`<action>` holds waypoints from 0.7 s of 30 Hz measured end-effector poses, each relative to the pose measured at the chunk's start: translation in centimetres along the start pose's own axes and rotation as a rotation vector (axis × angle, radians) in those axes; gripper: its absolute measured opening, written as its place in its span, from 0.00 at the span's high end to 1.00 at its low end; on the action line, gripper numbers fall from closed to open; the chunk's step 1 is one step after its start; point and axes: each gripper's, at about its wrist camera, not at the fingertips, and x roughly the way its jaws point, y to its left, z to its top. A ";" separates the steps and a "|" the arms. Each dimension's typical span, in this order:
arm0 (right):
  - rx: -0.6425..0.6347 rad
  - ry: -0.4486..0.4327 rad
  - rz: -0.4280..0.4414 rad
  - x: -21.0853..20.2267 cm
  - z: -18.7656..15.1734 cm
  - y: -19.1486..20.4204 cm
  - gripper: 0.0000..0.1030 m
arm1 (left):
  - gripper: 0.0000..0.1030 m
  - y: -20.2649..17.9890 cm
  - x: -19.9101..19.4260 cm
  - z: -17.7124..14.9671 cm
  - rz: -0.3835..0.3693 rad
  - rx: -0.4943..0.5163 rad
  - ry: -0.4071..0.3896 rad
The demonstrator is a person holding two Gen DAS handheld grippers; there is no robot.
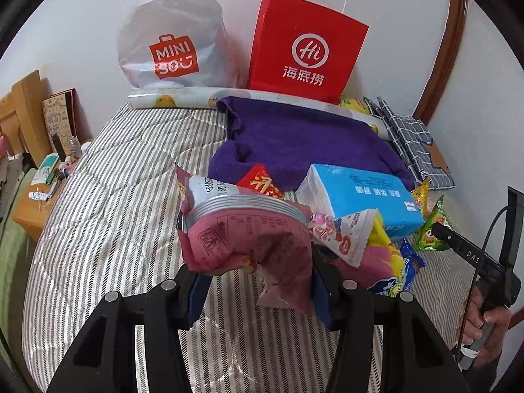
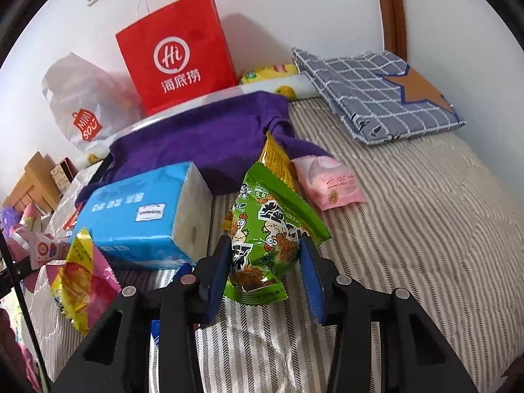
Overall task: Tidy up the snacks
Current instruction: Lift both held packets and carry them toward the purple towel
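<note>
Right of green packet, bare striped quilt.

Soft, even indoor light, moderately bright, both views. Red paper bag throws diffuse shadow rightward onto white wall. Mild sheen on white plastic bag. Strong fisheye bending at edges; black vignette in corners. Centre fairly sharp, rims soft; slight compression grain.
</note>
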 end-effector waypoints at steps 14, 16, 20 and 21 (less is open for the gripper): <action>-0.136 -0.092 -0.031 -6.1 1.6 3.5 0.59 | 0.50 -2.0 -2.3 1.7 -0.054 0.019 -0.041; -0.145 -0.098 -0.035 -6.6 1.8 4.0 0.59 | 0.50 -2.4 -2.6 2.1 -0.068 0.015 -0.044; -0.155 -0.099 -0.031 -7.1 2.6 4.8 0.59 | 0.50 -3.3 -3.1 3.5 -0.076 0.025 -0.051; -0.153 -0.099 -0.025 -7.2 2.9 4.9 0.59 | 0.50 -3.6 -3.2 3.8 -0.073 0.032 -0.055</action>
